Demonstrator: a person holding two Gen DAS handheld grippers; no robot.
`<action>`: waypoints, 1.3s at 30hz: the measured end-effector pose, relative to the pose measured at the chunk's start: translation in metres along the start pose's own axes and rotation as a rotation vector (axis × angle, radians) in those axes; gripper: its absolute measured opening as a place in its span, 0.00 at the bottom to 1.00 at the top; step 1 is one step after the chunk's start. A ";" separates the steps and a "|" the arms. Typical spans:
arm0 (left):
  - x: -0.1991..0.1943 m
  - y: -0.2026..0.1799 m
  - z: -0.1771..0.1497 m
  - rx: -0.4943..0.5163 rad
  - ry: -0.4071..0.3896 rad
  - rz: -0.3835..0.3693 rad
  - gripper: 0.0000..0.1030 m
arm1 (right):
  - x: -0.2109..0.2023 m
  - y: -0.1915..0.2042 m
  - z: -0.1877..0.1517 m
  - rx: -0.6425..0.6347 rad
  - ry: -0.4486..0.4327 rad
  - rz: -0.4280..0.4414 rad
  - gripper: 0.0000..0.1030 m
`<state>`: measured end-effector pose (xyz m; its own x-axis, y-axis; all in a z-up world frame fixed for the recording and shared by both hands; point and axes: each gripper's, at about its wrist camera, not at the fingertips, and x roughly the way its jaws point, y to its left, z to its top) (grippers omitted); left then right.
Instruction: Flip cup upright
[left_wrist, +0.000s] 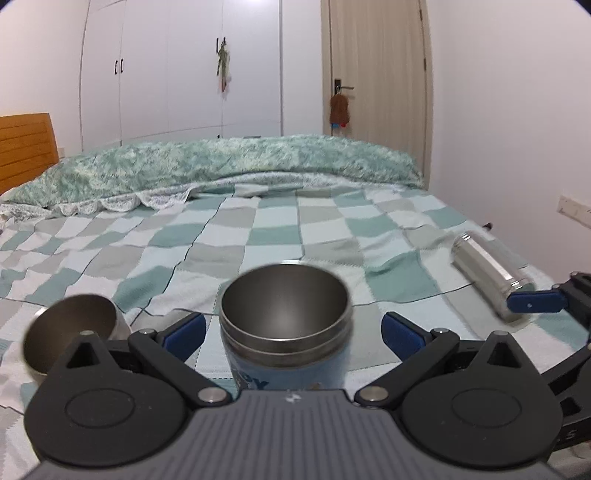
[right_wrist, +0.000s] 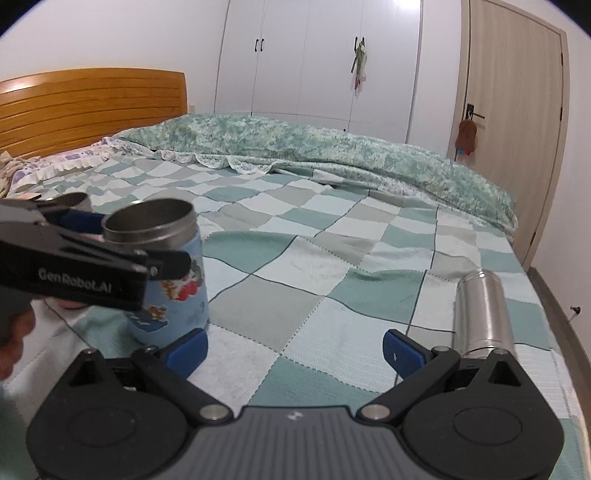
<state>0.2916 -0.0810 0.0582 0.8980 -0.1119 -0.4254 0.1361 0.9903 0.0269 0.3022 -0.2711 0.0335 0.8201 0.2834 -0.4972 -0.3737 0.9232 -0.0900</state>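
stands upright on the checked bedspread (left_wrist: 280, 236): blue cup (left_wrist: 286, 332) with cartoon prints and a steel rim, mouth open upward, between the spread blue pads of the left gripper (left_wrist: 291, 334). jaws of that gripper wide open, pads apart from the cup wall on both sides. seen again from the right wrist, same cup (right_wrist: 166, 266) with the left gripper (right_wrist: 88, 254) reaching in around its upper part. to the cup's left, a steel bowl-like cup (left_wrist: 70, 332) tipped on its side, mouth toward the camera. lies on its side near the right edge of the bed: steel flask (right_wrist: 482, 314), just beyond the right gripper (right_wrist: 295, 349). right gripper's jaws wide open too, holding nothing, low over the bedspread. further back, a fluffy green blanket (right_wrist: 332, 147), wooden headboard (right_wrist: 92, 107), white wardrobe (right_wrist: 317, 59) and a door (right_wrist: 513, 96).
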 end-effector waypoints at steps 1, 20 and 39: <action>-0.009 -0.001 0.003 0.002 -0.009 -0.007 1.00 | -0.008 0.001 0.000 0.002 -0.006 -0.003 0.98; -0.194 0.023 -0.072 0.003 -0.119 0.001 1.00 | -0.180 0.078 -0.071 0.122 -0.161 -0.059 0.98; -0.233 0.025 -0.182 -0.048 -0.296 0.100 1.00 | -0.221 0.117 -0.162 0.112 -0.369 -0.270 0.98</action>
<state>0.0097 -0.0149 -0.0067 0.9897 -0.0262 -0.1407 0.0278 0.9996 0.0099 0.0067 -0.2679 -0.0066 0.9883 0.0838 -0.1272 -0.0932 0.9932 -0.0698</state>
